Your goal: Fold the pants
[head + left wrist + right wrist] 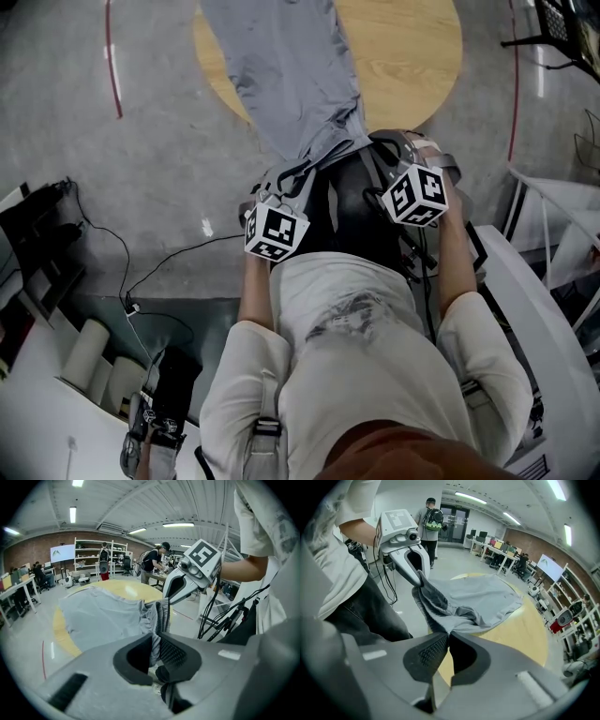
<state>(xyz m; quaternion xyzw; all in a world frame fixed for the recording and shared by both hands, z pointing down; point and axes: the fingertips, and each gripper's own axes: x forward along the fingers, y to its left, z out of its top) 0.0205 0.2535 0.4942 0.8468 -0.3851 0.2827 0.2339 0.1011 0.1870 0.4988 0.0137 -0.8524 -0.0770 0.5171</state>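
A round table (412, 56) with a pale wooden top lies beyond both sets of fingers, on a grey floor (169, 141) marked with thin red curved lines. The grey pants (291, 75) are spread flat across that top, legs running away from the fingers. The waistband end hangs off the near rim and rises to the two grippers, bunching into folds between them.

The left gripper (157, 637) has its fingers closed on the waistband. A ribbed, elastic strip of the grey cloth runs down between the two dark pads and is pinched there. The right gripper (447, 637) is likewise closed, its fingers nearly together, with a thin edge of the same cloth caught at their tips. The cloth stretches from one pair of fingers to the other, and each gripper shows just across the fabric in the other's view.

Each gripper carries a marker cube (277, 230) behind its fingers, with black-and-white square patterns on the faces and no words. A small pale label sits on the grey body beside each set of pads, with no legible print. The print on the person's white shirt (347, 319) is too blurred to read. Far past the left fingers, a screen (62, 552) on a brick wall shows a green mark, its writing too small to make out.
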